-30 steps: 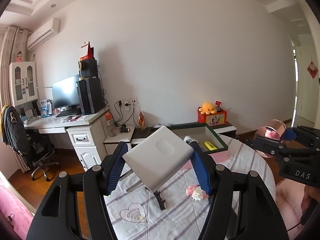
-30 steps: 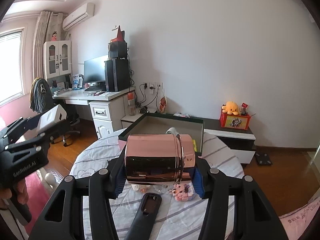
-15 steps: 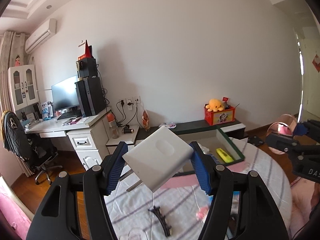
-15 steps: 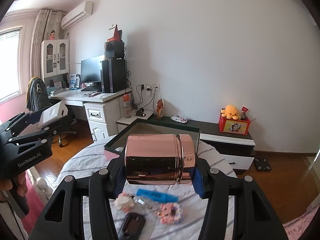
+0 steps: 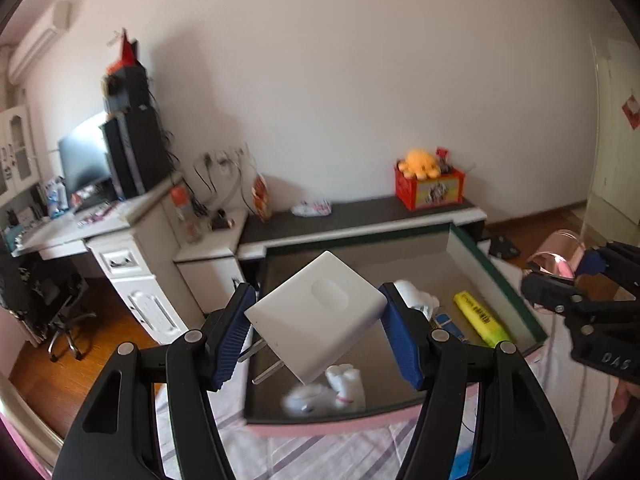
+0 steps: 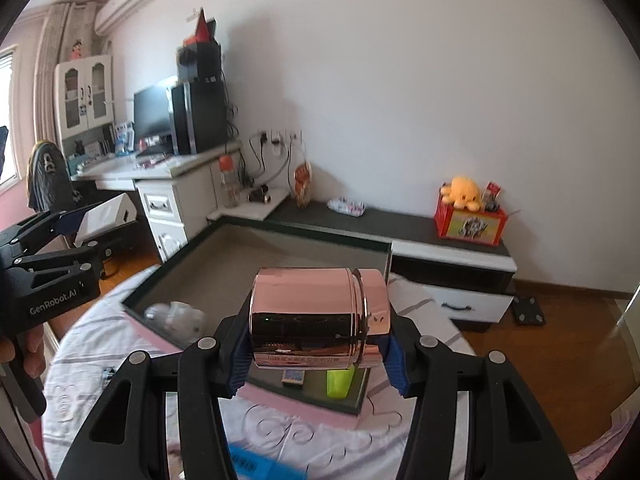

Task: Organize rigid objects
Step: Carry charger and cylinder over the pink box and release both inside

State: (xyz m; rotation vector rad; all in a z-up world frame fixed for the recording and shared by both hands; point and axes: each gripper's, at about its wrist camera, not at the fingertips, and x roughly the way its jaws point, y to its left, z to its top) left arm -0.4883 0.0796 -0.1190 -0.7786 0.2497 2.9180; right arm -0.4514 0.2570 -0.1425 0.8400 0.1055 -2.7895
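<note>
My left gripper is shut on a white power adapter with metal prongs, held above the near left part of a dark open tray. My right gripper is shut on a rose-gold metal canister lying sideways, above the tray's near edge. The tray holds a yellow highlighter, a white bundle and a small white toy. Each gripper shows in the other's view: the right one, the left one.
The tray sits on a round table with a white striped cloth and pink border. A blue object lies on the cloth near me. Behind are a white desk with monitor, a low dark cabinet and a red toy box.
Both grippers have moved forward toward the tray and tilted down, still holding their objects. The tray now fills the middle of both views.
</note>
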